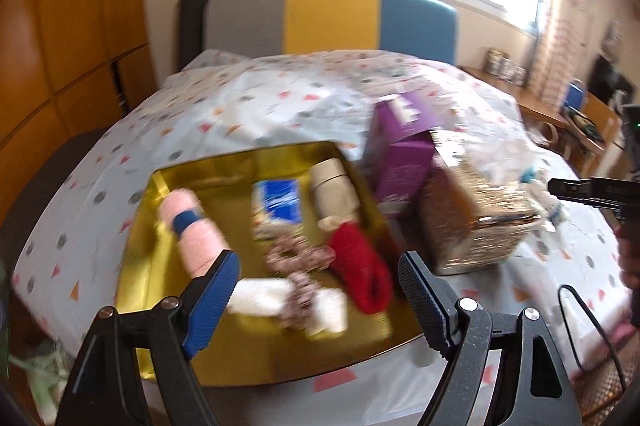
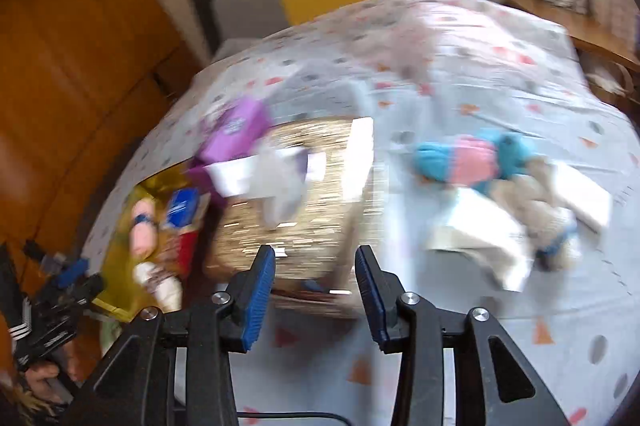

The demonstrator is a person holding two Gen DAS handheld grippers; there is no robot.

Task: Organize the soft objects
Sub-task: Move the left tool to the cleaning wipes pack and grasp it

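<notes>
Left gripper (image 1: 318,284) spread wide, nothing between the pads, hanging over the near end of the gold tray (image 1: 140,258). Just under and beyond its tips: white sock roll (image 1: 264,296), speckled scrunchie (image 1: 292,258), red sock (image 1: 362,266). To its left, pink yarn skein (image 1: 192,226); further ahead, blue packet (image 1: 278,206) and beige roll (image 1: 334,186). All lie inside the tray.

Right gripper (image 2: 316,266) part open, empty, jaws clear of everything. Straight ahead of it the glittery gold box (image 2: 296,202), purple box (image 2: 236,134) behind that to the left. Ahead and to the right, well apart from the tips, the unsorted pile on the bedsheet (image 2: 460,346): blue-pink plush (image 2: 472,158), beige soft toy (image 2: 540,210), white cloth (image 2: 476,242). Heavy blur here.

Step, as I read it: between placements, tray partly filled, right hand free for the next pick. Next move likely calls for swinging right to the pile, opening wider and coming down over one soft item only. Risk: snagging the cloth along with a toy.
</notes>
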